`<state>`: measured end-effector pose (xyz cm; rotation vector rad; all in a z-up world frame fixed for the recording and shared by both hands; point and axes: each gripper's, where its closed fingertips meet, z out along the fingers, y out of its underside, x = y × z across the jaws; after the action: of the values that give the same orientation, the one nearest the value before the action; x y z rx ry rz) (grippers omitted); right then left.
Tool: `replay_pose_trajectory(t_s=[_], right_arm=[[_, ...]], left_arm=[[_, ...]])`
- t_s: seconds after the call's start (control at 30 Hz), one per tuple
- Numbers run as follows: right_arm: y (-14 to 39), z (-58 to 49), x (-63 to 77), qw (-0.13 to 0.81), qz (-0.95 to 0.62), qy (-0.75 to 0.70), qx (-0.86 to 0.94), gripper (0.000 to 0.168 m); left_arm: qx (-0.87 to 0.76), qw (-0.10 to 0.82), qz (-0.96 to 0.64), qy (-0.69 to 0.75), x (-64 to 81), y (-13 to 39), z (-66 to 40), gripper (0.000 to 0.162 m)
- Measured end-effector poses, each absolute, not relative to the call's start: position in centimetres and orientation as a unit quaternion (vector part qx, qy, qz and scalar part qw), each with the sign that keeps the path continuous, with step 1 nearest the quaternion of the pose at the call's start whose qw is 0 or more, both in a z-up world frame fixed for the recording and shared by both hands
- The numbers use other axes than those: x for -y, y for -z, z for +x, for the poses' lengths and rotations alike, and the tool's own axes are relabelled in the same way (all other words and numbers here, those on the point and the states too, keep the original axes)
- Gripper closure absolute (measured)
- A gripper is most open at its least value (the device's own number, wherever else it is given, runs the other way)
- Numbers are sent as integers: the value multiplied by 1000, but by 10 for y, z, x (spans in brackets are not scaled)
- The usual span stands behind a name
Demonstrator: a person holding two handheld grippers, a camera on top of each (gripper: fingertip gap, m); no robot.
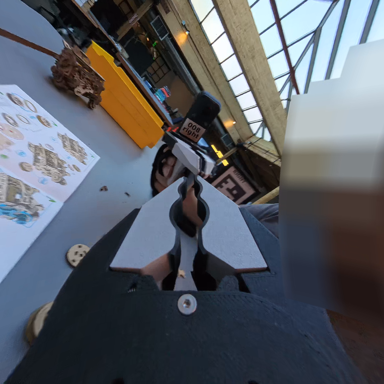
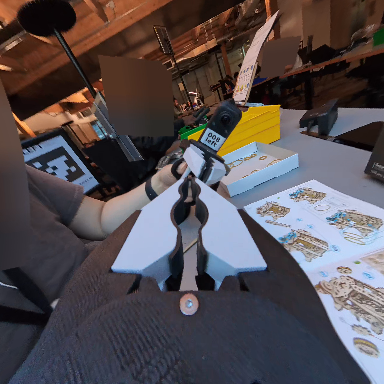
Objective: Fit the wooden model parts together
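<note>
The left gripper (image 1: 190, 180) has its two white fingers with black insides pulled in narrow. The tips are almost together, and they pinch a small thin dark piece (image 1: 190, 184) (too small to tell what kind of part it is). The right gripper (image 2: 189, 179) looks the same. Its fingers are narrow too, and the tips close on that thin sliver. The two grippers point at each other, tip to tip, up in the air above the near edge of the grey table (image 1: 116, 149).

On the table, near the left gripper, lies a round flat wooden disc with little holes (image 1: 78, 254). Beside it is a big white paper sheet with pictures of the model (image 2: 311, 228). Two tiny dark wood bits (image 1: 103, 188) lie just past the sheet.

Farther off sits a flat white cardboard box with thin yellow rings inside (image 2: 291, 164). Behind it stands a long yellow plastic bin (image 2: 255, 124). At the far end of the table, just beside the bin, stands the brown wooden model made of gears (image 1: 76, 76), well apart from both grippers.
</note>
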<state>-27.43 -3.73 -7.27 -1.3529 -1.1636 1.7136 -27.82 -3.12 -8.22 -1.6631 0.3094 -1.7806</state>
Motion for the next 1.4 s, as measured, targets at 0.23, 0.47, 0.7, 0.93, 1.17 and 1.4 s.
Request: replay_pose_trajectory(t_s=[0.23,0.47,0.7,0.93,1.17,1.4], right_arm=[[78,-272,45,199,-540,-715,396,168],[82,-269,52,124,-543,-741,376,168],[82,-267,53,98,-542,-749,369,168],[94,-268,51,84,-565,-734,367,168],[95,-268,53,66,-564,-740,360,168],[92,-266,61,20,-538,-770,342,168]], left_arm=[[-342,563,-645,388,45,70,-277,145],[-428,586,-633,270,53,84,-260,161],[-437,585,-635,252,51,88,-260,153],[-453,592,-625,232,53,91,-255,152],[-459,592,-622,229,54,93,-254,160],[-458,584,-618,259,60,88,-253,162]])
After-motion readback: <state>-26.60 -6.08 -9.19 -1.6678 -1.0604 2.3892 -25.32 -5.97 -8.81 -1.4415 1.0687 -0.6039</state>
